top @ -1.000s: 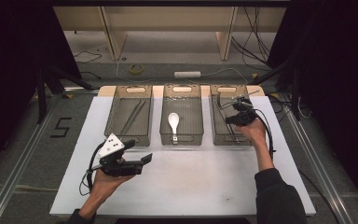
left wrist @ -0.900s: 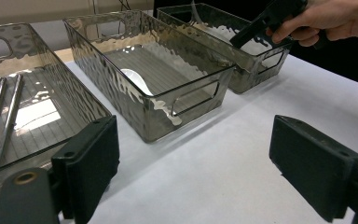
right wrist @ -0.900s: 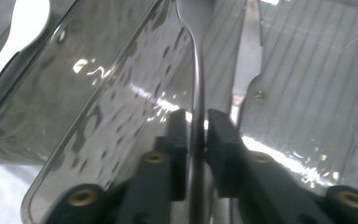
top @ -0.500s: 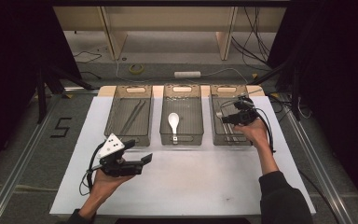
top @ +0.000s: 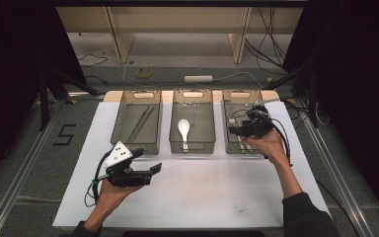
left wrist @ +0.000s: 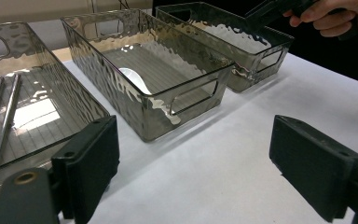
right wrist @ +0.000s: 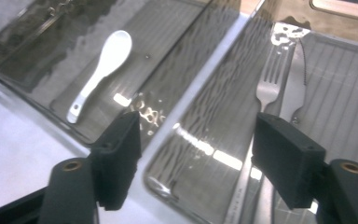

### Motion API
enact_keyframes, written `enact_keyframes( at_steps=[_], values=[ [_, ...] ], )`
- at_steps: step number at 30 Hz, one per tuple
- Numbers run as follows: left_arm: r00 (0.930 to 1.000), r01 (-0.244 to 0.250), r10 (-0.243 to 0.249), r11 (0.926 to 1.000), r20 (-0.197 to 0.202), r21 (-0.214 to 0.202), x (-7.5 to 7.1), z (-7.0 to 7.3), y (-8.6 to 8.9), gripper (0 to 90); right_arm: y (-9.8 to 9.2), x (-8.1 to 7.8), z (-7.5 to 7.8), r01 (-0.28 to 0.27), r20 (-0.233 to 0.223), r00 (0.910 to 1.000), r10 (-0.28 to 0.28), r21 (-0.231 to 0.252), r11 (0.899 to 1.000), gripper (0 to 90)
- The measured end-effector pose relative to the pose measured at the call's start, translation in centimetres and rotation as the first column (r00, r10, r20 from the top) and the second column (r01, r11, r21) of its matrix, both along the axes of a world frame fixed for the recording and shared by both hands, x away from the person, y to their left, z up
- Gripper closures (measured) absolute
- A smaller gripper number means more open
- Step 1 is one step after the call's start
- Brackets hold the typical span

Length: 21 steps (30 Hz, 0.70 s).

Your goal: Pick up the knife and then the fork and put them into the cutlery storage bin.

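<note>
On the white table top (top: 202,197), closest to the person, the left gripper (top: 150,173) rests in the left hand (top: 109,190), lying level above the bare surface with its jaws spread wide and nothing between them. Its own view looks between the two black pads (left wrist: 91,163) at the white cloth and the clear bins beyond.

Farther back stand three clear plastic bins side by side. The left bin (top: 139,144) holds a pair of metal tongs (top: 140,123), lying flat on the bottom with the two arms nearly parallel and close together, gripping nothing. The middle bin (top: 192,145) holds a white spoon (top: 183,129), bowl toward the far end.

Over the right bin (top: 229,143) the right gripper (top: 237,131) hangs in the right hand (top: 269,145). Its jaws have just been opening and stand wide, straddling the bin's near wall with nothing pressed between the pads. A metal fork (right wrist: 268,79) lies in this bin, tines toward the far end, with another piece of flat cutlery just beside it.
</note>
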<state>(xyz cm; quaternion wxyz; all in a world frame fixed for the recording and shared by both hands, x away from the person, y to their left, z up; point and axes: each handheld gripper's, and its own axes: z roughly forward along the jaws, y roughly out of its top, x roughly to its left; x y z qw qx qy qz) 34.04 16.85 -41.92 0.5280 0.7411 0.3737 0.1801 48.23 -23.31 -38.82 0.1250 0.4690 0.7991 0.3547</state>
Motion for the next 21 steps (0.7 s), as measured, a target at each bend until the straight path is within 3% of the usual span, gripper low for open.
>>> enact_keyframes(
  at_steps=[9,21],
  values=[
    [1.0000,0.000,0.000,1.0000,-0.001,0.003,0.0,0.0,0.0,15.4,0.8,-2.3,0.0,0.006,0.043,0.9991,-0.008,0.048,0.999,27.6],
    [1.0000,0.000,0.000,1.0000,-0.002,0.001,0.0,0.0,0.0,15.3,2.0,-5.3,0.4,-0.049,0.096,0.9946,0.041,0.091,0.995,22.8]
  ],
)
